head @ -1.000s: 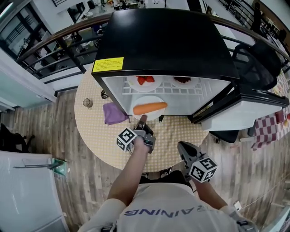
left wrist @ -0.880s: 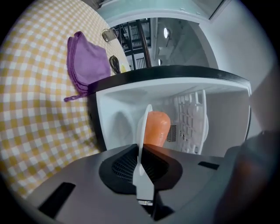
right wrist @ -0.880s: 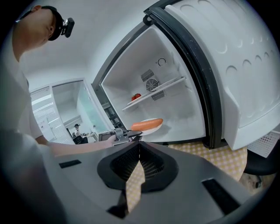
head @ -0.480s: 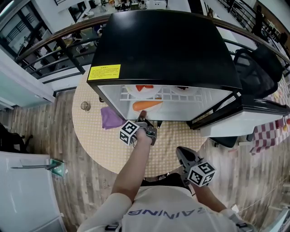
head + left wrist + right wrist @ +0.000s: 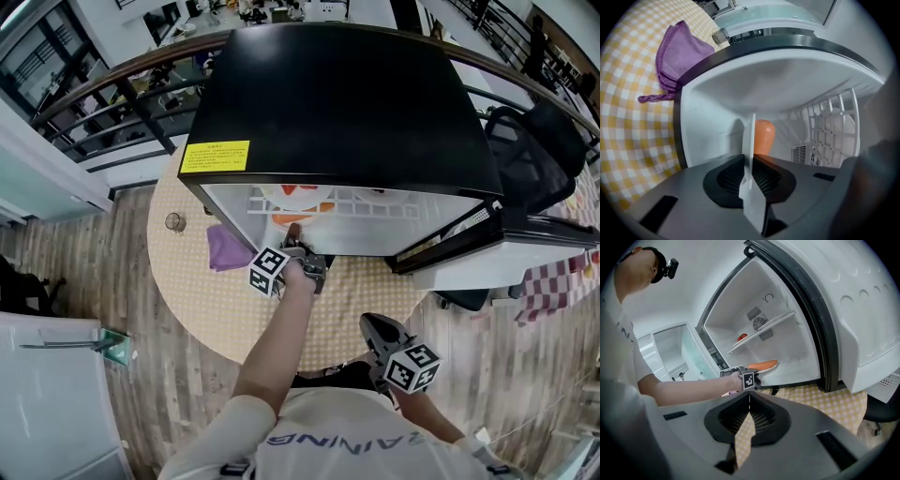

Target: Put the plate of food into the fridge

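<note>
- Left gripper (image 5: 751, 157): the jaws are opening, with the rim of the plate (image 5: 751, 133) edge-on between them. As far as we can see, the pads are on the rim, so we call it a loosening grip.
- The plate carries a carrot (image 5: 764, 136) and sits in the lower compartment of the fridge (image 5: 337, 94), under the wire shelf (image 5: 829, 126). From the right gripper view it looks close to the front edge, not deep in.
- We can't tell whether the plate's base is fully down on the fridge floor.
- Right gripper (image 5: 749, 394): jaws together, nothing in them, hanging low over the table (image 5: 216, 309), well apart from the fridge.
- The door (image 5: 506, 248) is wide open on the right. A purple cloth (image 5: 228, 247) lies on the table just beside the fridge's left corner.
- Risk 1: if the plate isn't seated when released, it tips forward and the carrot rolls off.
- Risk 2: pulling back before the pads clear the rim would drag the plate out over the sill.
- Risk 3: a plate left near the edge may get clipped by the door when it closes.
</note>
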Action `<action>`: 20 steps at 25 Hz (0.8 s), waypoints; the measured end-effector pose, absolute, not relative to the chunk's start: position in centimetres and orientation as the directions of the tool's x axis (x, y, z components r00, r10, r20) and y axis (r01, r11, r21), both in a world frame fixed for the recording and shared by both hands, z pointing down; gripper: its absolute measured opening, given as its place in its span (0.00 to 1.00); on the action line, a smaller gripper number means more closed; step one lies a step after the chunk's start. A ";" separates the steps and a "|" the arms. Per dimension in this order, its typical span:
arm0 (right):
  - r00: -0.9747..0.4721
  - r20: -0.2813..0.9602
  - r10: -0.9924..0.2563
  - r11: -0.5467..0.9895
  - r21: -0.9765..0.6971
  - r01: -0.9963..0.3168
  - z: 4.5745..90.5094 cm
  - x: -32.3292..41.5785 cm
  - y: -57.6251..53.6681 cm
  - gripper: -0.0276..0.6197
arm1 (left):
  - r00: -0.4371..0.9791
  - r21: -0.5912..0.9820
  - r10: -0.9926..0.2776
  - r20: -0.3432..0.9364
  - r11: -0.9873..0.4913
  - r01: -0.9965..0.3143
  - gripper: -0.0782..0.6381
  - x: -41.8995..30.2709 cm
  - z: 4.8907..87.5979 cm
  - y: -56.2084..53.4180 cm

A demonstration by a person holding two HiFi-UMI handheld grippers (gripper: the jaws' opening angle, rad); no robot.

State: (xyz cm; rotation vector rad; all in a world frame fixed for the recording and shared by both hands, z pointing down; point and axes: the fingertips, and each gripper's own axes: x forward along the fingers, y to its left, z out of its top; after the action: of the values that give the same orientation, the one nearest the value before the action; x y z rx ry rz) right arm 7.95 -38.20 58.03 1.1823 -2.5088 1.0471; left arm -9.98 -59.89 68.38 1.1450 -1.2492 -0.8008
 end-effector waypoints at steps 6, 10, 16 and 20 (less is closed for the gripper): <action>-0.681 0.420 -0.600 0.446 -0.531 -0.721 58.1 7.4 -38.1 0.08 | 0.250 0.925 -0.918 0.306 0.224 -0.308 0.22 -9.2 67.7 -60.0; -0.682 0.417 -0.601 0.445 -0.533 -0.719 58.1 7.4 -38.0 0.08 | 0.363 0.850 -0.864 0.349 0.128 -0.512 0.36 -7.6 67.3 -59.6; -0.677 0.410 -0.611 0.446 -0.529 -0.722 57.8 7.4 -38.2 0.08 | 0.427 0.661 -0.736 0.526 0.038 -0.749 0.36 -6.7 68.4 -58.2; -0.675 0.404 -0.617 0.446 -0.527 -0.723 57.6 7.4 -38.2 0.08 | 0.395 0.557 -0.663 0.636 0.040 -0.830 0.33 -7.3 69.5 -56.8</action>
State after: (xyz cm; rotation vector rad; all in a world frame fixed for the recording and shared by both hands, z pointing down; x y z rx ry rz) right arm 7.40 -38.23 57.57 1.1862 -2.5391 1.0393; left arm -7.31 -56.77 69.50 1.6802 -1.3279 0.2152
